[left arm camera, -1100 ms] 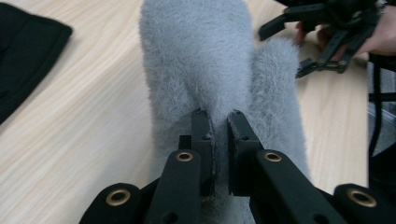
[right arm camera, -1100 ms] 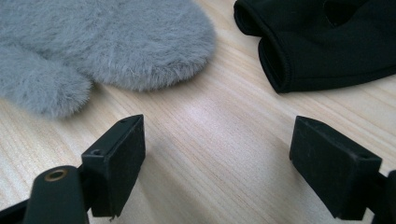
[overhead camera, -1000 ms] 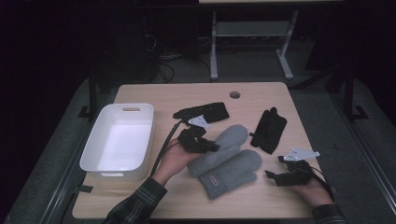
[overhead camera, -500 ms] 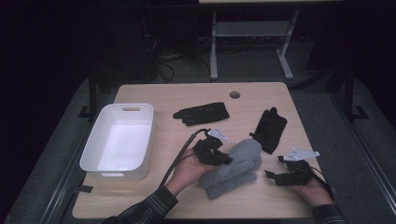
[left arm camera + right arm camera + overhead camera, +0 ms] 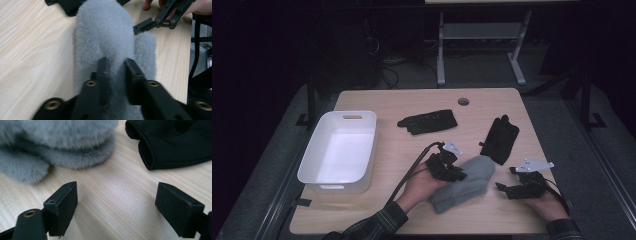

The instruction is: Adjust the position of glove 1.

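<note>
The left gripper (image 5: 115, 67) is seen with its jaws a little apart, just opened, fluffy grey fur mittens (image 5: 107, 37) bunched between them. The mittens are stacked near the desk's (image 5: 412, 100) near edge. The right gripper (image 5: 116, 202) is held wide open over bare wood, gripping nothing, beside a black fabric glove (image 5: 175, 142) towards the right edge
</note>
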